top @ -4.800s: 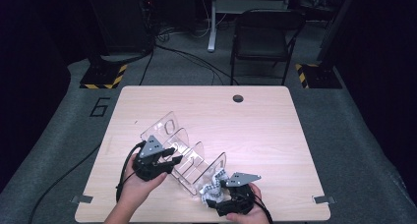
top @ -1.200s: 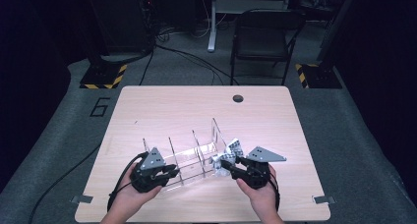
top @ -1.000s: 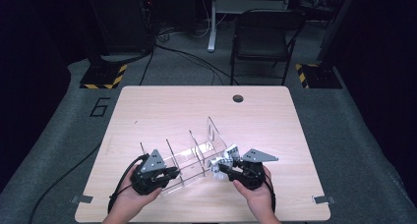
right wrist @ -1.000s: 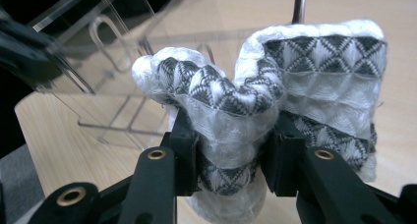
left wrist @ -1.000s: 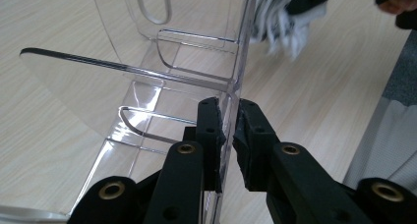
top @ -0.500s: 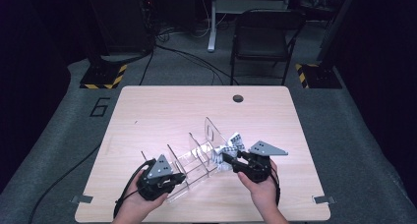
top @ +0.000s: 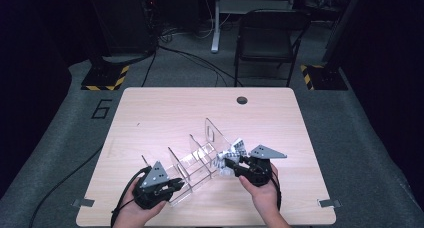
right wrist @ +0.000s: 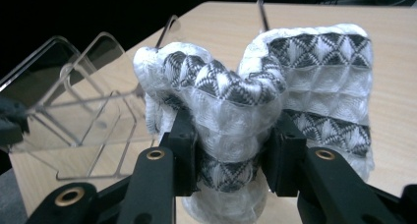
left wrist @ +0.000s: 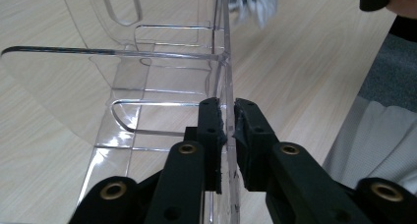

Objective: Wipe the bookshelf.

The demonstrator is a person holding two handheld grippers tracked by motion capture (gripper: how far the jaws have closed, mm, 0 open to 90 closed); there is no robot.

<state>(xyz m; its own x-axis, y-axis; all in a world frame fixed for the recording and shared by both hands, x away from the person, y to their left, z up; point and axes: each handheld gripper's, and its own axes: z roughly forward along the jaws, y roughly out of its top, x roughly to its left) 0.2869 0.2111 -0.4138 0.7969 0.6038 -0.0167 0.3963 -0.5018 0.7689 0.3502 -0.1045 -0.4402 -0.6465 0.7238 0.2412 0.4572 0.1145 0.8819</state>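
R claw (top: 231, 164) clamped on folded b/w knit cloth (right wrist: 255, 111). The clear acrylic divider rack (top: 197, 160) lies just L of it and slightly nearer the person, long axis running diagonally from L claw (top: 172, 184) up to the cloth; the far-end slots sit right beside the cloth. R claw is nearer, so I'd guess a short push L into a slot. L claw pinched shut on the rack's near-end wall (left wrist: 227, 86), steadying it. Pale wood bench (top: 165, 113); dark room, folding chair (top: 267, 35) beyond.

one clear acrylic rack (top: 200, 158), one patterned cloth (top: 231, 155), two grippers, one chair (top: 267, 35), one table (top: 165, 113).
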